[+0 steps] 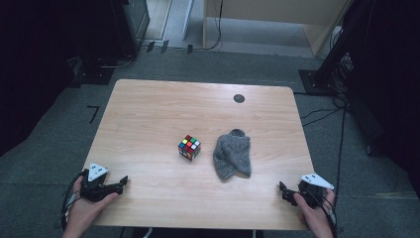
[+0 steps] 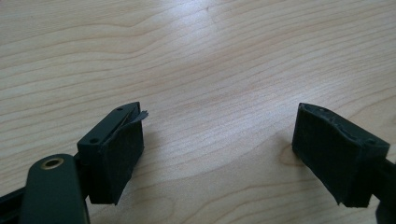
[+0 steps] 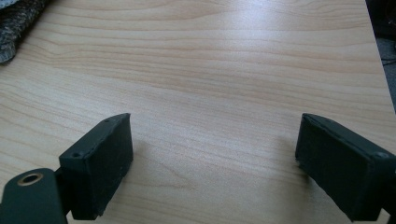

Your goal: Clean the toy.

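On the wooden table [image 1: 148, 99], the grey sock [image 1: 232, 154] lies right of centre with the puzzle cube [image 1: 189, 147] just beside it, both well apart from the left gripper [image 1: 121, 182] and right gripper [image 1: 283, 189], whose jaws gape empty at the near corners.

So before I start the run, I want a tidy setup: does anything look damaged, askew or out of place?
One small thing: on the left gripper, a frayed bit sticks out at one pad's tip. Otherwise the puzzle cube and the crumpled grey sock lie apart on the table, nothing spilled.
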Demonstrator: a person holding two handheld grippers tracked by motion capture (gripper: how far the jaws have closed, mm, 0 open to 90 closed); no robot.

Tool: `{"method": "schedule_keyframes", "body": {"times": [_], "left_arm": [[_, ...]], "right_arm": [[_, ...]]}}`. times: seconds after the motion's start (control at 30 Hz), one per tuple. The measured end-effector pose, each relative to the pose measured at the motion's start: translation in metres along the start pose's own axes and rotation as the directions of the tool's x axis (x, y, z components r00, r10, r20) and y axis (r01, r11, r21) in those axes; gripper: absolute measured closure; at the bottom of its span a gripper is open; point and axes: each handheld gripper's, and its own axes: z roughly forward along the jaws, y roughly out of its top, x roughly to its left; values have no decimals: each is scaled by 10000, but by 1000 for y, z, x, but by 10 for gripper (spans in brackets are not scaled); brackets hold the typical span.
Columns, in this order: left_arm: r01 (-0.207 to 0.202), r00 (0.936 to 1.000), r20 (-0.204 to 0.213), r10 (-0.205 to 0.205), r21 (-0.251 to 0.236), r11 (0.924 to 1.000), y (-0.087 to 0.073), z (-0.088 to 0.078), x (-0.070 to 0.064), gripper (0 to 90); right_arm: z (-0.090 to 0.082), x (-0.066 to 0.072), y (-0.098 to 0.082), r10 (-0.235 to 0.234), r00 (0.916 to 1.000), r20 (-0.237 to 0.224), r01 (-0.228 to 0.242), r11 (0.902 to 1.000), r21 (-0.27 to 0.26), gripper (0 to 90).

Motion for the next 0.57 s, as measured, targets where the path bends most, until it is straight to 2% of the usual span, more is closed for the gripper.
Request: {"method": "schedule_keyframes", "body": {"times": [0.57], "left_arm": [[-39, 10000, 50, 39, -3, 10000, 0, 0, 1, 165]], "right_arm": [[1, -1, 1, 5, 10000, 5, -5, 10000, 56, 82]]}}
